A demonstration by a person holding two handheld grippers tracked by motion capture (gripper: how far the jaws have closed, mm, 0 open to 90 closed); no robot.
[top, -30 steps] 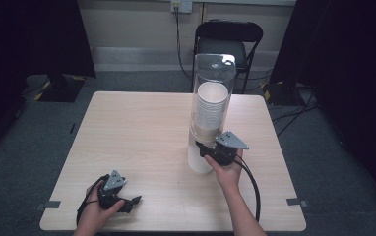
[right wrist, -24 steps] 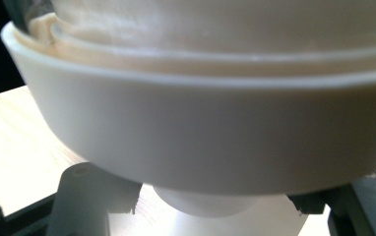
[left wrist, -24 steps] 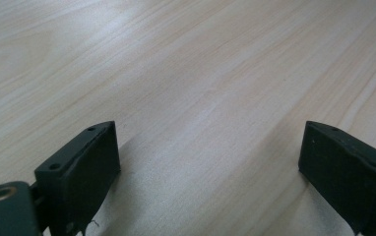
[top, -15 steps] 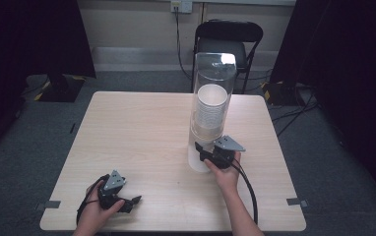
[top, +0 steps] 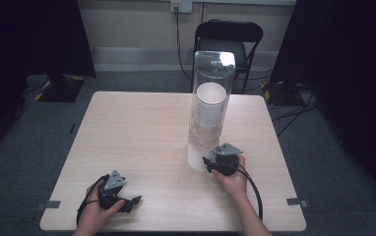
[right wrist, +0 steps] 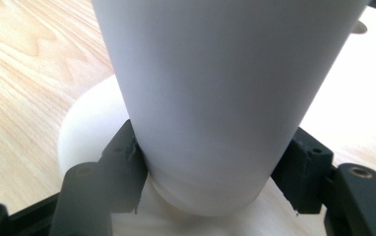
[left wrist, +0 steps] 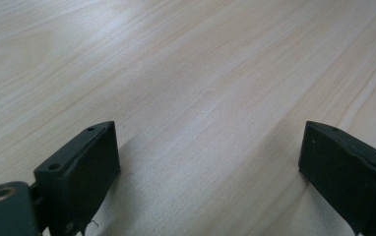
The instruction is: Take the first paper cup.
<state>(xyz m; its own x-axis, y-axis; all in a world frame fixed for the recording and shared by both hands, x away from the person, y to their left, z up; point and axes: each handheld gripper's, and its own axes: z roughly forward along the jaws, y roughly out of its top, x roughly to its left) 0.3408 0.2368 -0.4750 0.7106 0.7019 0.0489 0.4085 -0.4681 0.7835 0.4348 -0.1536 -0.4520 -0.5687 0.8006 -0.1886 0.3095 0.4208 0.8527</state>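
While our right gripper (top: 209,163) sits at the foot of the clear dispenser tube (top: 212,83), near the table's (top: 141,128) right edge and toward its near side, its jaws are closed onto the lowest white cup (right wrist: 220,98). In the right gripper view one jaw presses each side of the cup's narrow end, just above the round white base (right wrist: 85,128) under the tube. So we judge the grasp as made, w/ the pull-out itself not yet done: the cup is not free of the stack (top: 209,110) above it, and it has yet to be drawn down and clear, then set on the table.

Our left gripper (top: 133,200) rests on the table by the near-left corner, well apart from the dispenser. Its jaws stand wide open w/ nothing between them, only bare wood grain in the left gripper view. It has no part in the job so far.

As for brands, labels or writing: we can read none. Cup wall is plain white up close, tube is plain and clear, table bears no print. From the high view the tube's top and base are too small to rule out a faint mark, tho we see none.
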